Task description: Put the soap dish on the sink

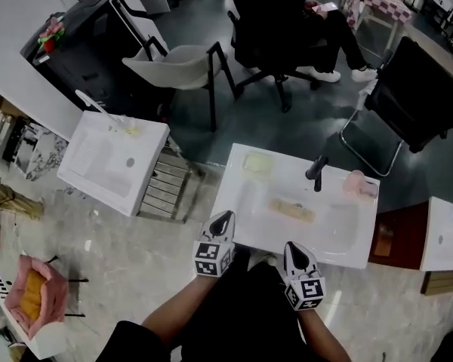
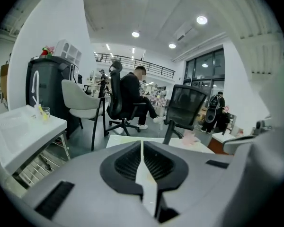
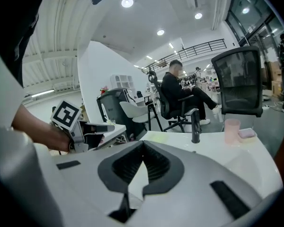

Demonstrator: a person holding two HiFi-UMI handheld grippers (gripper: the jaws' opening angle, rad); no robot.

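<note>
left tongs (image 1: 222, 218): jaws closed together with nothing between them, held over the sink's near-left edge
right tongs (image 1: 299, 250): jaws closed tip to tip and empty, held over the near rim, beside the left tongs
soap dish (image 1: 258, 161): pale yellow-green with rounded corners, lying flat on the sink's back-left deck, left of the faucet, well apart from both tongs
sink (image 1: 334, 249): white, directly in front of the person, basin in the middle
faucet (image 1: 315, 173): black, upright, at the middle of the back deck
basin item (image 1: 291, 210): beige and oblong, lying flat in the basin; can't tell what it is
pink cup (image 1: 354, 181): on the back-right deck, with a small flat pink thing just beside it
second sink (image 1: 98, 164): white, on a stand to the left, apart from the main one
background: seated person (image 1: 287, 13) in dark clothes on an office chair, grey chair (image 1: 177, 66) at left, black chair (image 1: 415, 96) at right
</note>
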